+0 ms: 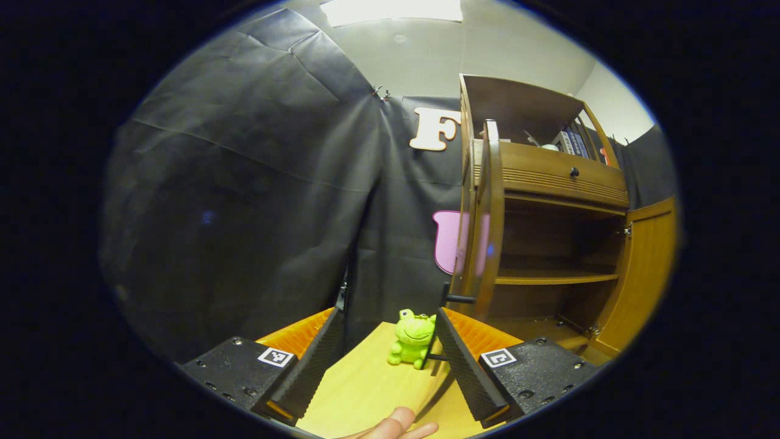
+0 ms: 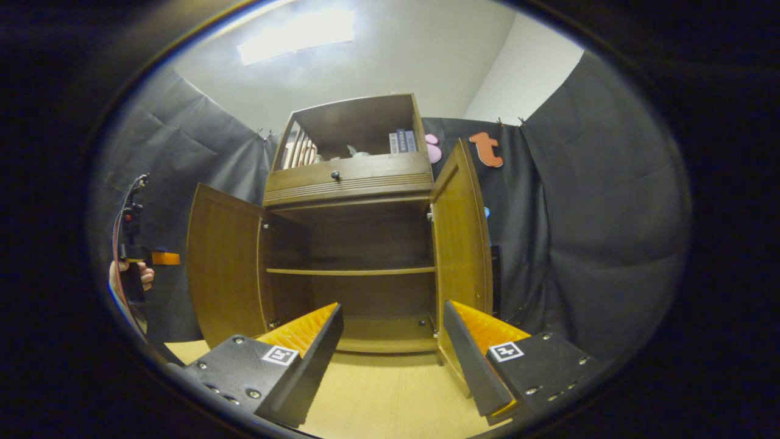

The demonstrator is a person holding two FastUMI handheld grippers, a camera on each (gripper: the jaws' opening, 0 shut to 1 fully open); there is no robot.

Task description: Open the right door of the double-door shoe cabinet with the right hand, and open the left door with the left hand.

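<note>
While both the left gripper [image 1: 382,360] and right gripper [image 2: 393,350] gape wide, holding nothing, the shoe cabinet [image 2: 353,244] stands ahead, left door [image 2: 222,268] and right door [image 2: 463,244] swung open; drifting sideways could knock either shut.

Shoe cabinet [image 2: 359,244] is a warm reddish-brown wood all over, drawer [image 2: 350,174] with a little black knob [image 2: 334,175]. Bright lime-green frog toy [image 1: 413,338] sits on the pale yellow bench [image 1: 365,390]. Booth wall's plain black.
</note>
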